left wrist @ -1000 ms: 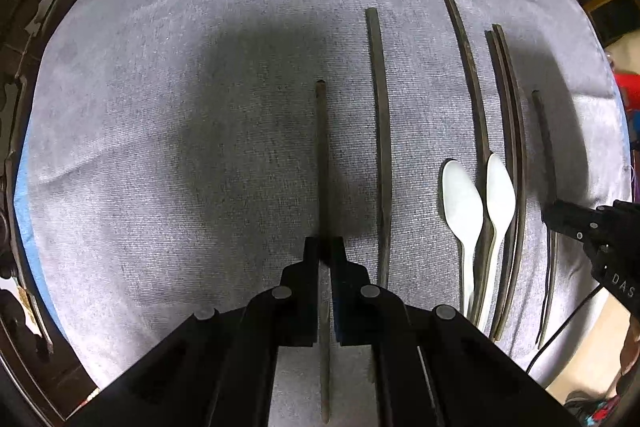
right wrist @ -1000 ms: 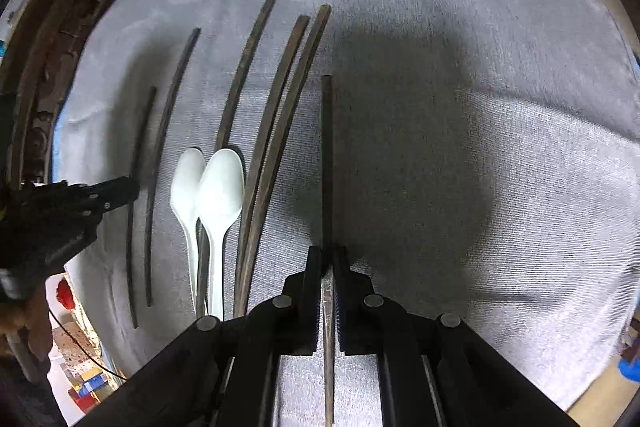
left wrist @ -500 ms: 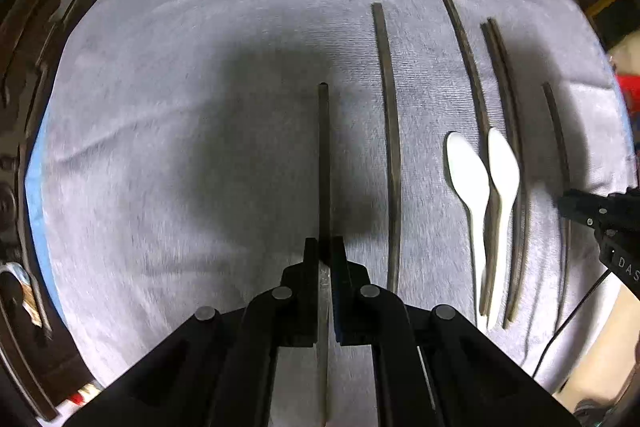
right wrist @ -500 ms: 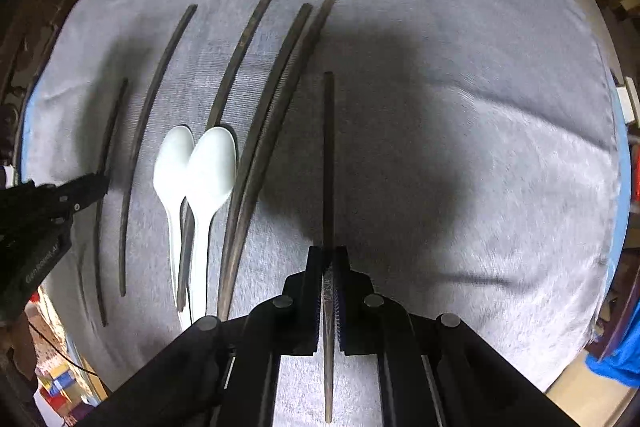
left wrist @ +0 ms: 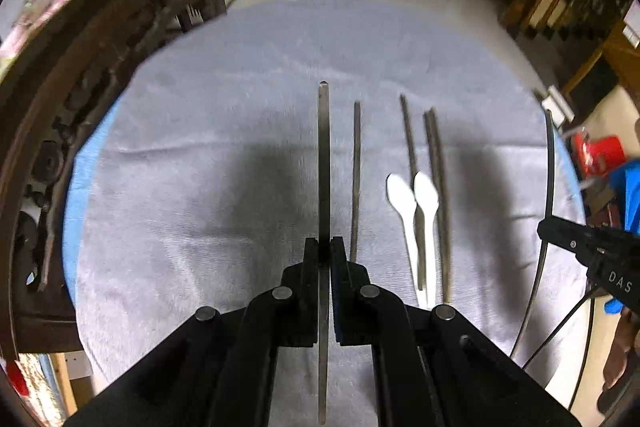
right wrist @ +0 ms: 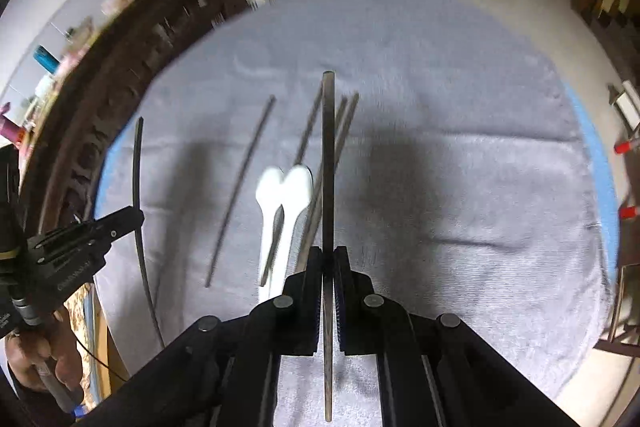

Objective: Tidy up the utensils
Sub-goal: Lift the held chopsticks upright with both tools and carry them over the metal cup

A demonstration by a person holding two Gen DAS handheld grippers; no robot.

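Left to right, across the grey cloth [left wrist: 200, 187] on the counter. The left tool [left wrist: 325, 251] is pinched shut on a dark chopstick [left wrist: 324, 163], lifted clear of the cloth and running straight ahead between its fingers. Just right of it, one dark chopstick [left wrist: 355, 179] lies flat on the cloth. Next come two white spoons [left wrist: 412, 211], side by side and touching, with a single chopstick [left wrist: 409, 131] reaching out beyond them and a close pair of chopsticks [left wrist: 438, 187] along their right side. Farthest right, the right tool [right wrist: 329, 259] is pressed together on another dark chopstick [right wrist: 329, 163], also raised above the cloth. Carved dark wooden furniture [left wrist: 80, 99] borders the cloth's left edge
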